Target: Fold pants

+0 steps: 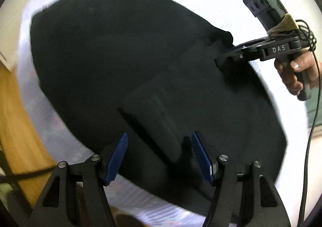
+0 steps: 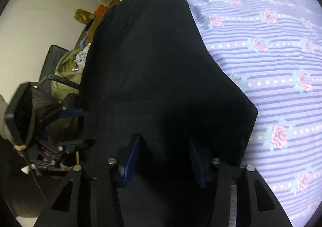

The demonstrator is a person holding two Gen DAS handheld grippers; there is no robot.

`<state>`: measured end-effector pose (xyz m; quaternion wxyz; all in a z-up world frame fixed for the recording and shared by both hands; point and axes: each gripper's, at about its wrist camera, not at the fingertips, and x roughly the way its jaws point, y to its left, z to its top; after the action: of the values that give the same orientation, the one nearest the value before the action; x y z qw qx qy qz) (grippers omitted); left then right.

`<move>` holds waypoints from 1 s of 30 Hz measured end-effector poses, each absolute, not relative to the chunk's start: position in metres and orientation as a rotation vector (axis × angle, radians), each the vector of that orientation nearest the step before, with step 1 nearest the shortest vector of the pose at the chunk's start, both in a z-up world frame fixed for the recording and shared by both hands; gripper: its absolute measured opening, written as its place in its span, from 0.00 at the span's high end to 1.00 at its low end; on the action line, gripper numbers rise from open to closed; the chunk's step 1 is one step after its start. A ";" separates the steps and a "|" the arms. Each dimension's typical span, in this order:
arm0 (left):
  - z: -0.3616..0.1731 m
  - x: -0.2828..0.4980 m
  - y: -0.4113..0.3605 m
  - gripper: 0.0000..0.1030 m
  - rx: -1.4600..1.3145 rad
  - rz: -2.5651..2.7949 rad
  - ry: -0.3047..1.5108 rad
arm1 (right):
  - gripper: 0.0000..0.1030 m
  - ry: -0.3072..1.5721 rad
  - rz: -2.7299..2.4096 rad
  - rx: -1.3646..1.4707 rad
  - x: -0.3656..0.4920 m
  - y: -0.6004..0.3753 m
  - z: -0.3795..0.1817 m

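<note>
The black fabric pants (image 1: 124, 59) lie spread flat on a lilac striped bedsheet with pink roses (image 2: 271, 49), their long axis running away from both tools toward the far end of the bed. The near end – what I judge to be the waist or a folded edge – sits right at the two grippers, so the coming move turns on that lengthwise line: any fold has to carry the near end up along it.

The left gripper (image 1: 159, 152) hovers over the near edge with its blue ribbed pads (image 1: 118, 156) standing apart; a thicker doubled patch of the cloth lies between them, but I cannot see the pads pressing it. The right gripper (image 1: 223, 53) is at the pants' right-hand edge, a person's hand (image 1: 291, 74) on its handle, and there the cloth puckers upward around its tip. Its jaws look partly closed, yet whether they are pinching fabric I cannot tell – black cloth and dark pads merge.

The left wrist view shows both tools together and that pucker, though the sheet is washed out and blurred. The right wrist view shows what the other does not: the sheet's pattern, the pants' clean right border with its corner, and off the left side a dark mesh chair (image 2: 50, 78) piled with olive cloth.
</note>
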<state>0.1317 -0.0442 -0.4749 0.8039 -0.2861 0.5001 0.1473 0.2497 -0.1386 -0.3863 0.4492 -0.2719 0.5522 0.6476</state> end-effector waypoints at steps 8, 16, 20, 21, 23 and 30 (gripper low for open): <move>-0.486 0.131 -0.040 0.53 -0.703 0.356 0.986 | 0.70 1.424 1.613 -0.725 0.251 -0.131 -0.388; -0.475 0.107 -0.061 0.89 -0.584 0.427 1.002 | 0.92 1.384 1.662 -0.743 0.236 -0.130 -0.381; -0.473 0.097 -0.068 0.90 -0.548 0.470 1.002 | 0.92 1.334 1.697 -0.810 0.222 -0.122 -0.378; -0.477 0.098 -0.064 0.90 -0.555 0.474 1.005 | 0.93 1.325 1.684 -0.826 0.221 -0.121 -0.381; -0.483 0.101 -0.056 0.89 -0.570 0.470 1.009 | 0.93 1.320 1.644 -0.843 0.226 -0.120 -0.387; -0.467 0.110 -0.054 0.80 -0.529 0.450 1.016 | 0.81 1.246 1.579 -0.891 0.222 -0.121 -0.376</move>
<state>0.1096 -0.0536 -0.4666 0.8167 -0.2480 0.4764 0.2110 0.2223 -0.1213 -0.3759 0.4536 -0.3608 0.5048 0.6397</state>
